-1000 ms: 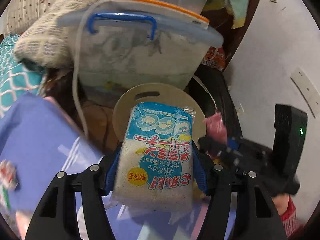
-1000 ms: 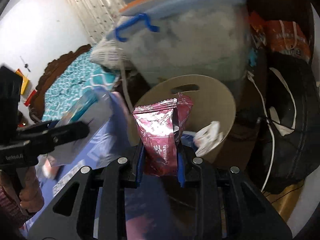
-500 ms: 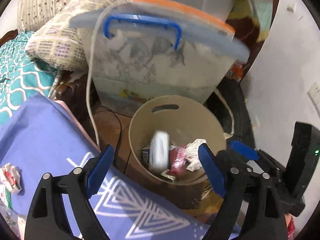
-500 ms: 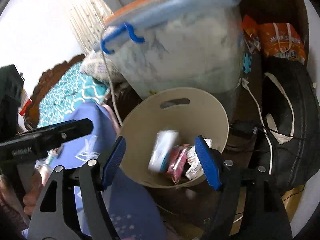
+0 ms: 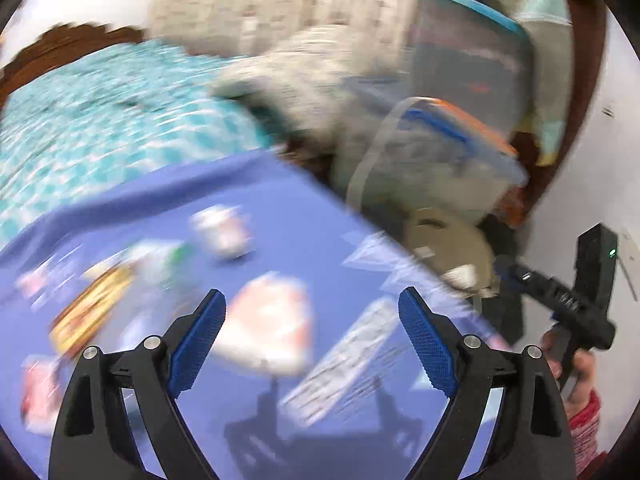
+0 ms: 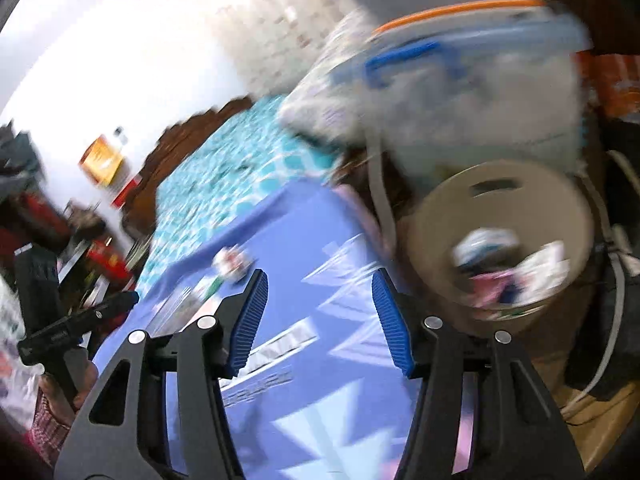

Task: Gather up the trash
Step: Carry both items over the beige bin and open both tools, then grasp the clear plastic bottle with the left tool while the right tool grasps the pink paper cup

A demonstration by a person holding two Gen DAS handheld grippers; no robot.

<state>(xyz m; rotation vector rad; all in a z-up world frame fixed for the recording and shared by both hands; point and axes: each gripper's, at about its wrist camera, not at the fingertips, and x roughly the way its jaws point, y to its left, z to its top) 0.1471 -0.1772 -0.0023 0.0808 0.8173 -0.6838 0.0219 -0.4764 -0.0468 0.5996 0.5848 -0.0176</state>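
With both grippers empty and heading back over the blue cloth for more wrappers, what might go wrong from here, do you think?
1. The white-and-pink wrapper lies flat on the blue cloth; the open left gripper may pinch cloth along with it.
2. Both views are heavily blurred, so a hasty grasp could miss.
3. The beige bin sits off the cloth's edge beside a white cable; the right gripper could snag it on the next drop.

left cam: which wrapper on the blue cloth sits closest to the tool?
The big white-and-pink wrapper, lying between the left tool's open jaws; the yellow-brown wrapper and other scraps lie farther left.
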